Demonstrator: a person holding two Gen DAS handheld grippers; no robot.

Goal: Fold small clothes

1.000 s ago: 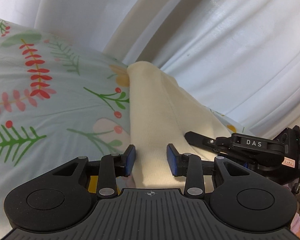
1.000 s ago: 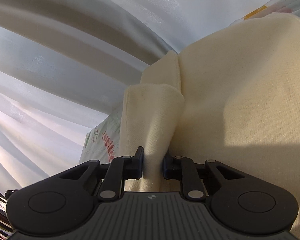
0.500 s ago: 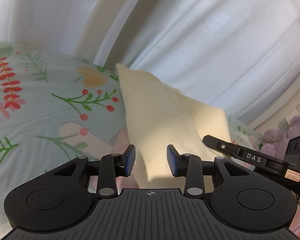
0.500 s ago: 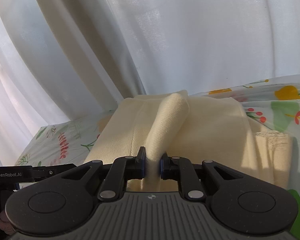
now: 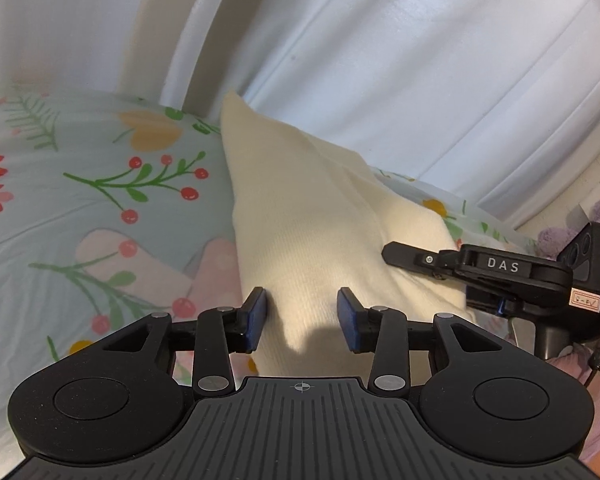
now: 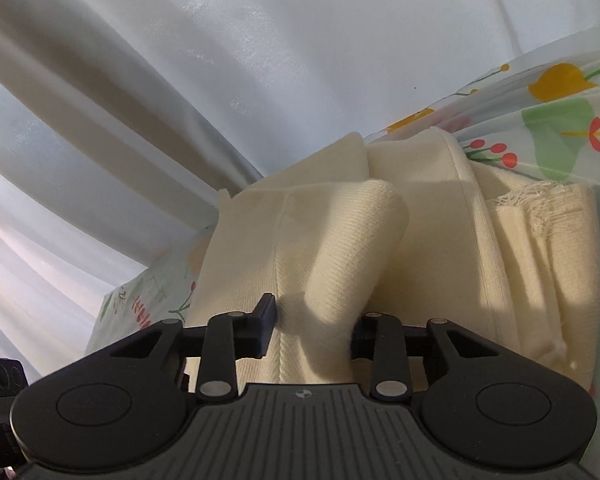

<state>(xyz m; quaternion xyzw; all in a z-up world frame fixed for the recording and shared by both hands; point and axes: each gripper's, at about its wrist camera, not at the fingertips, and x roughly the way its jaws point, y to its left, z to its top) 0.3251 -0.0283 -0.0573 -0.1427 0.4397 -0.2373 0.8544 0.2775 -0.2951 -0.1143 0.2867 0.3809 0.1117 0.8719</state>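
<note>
Left gripper (image 5: 302, 320): jaws apart, blue pads (image 5: 256, 320) either side of a cream edge; cloth lies in the gap, not pinched. Left pad at the cloth's left edge, possibly touching; right pad clear of it.
Right gripper (image 6: 312, 322): jaws wide apart. A raised roll of cream cloth stands in the gap, leaning against the right finger; the left finger (image 6: 266, 322) is just beside the flat layer, not pressing it. Nothing clamped.
Right gripper seen from the left wrist (image 5: 496, 276): low at the garment's right edge, one finger tip lying over the cloth. Label reads DAS.
Cream garment (image 5: 324, 224): knit, ribbed, lying folded on the bedsheet. Far corner reaches the sheet's back edge by the curtain. Stacked layers show in the right wrist view (image 6: 440, 216), with a frayed edge (image 6: 540, 200) on the right side.
Bedsheet (image 5: 100, 200): pale blue-green, printed with leaves, red berries, yellow flowers. Bare to the left of the garment.
Curtain (image 5: 380, 60): white, pleated, hanging behind the sheet's far edge.
Purple plush thing (image 5: 556, 236): far right, partly hidden; cannot tell what it is.
</note>
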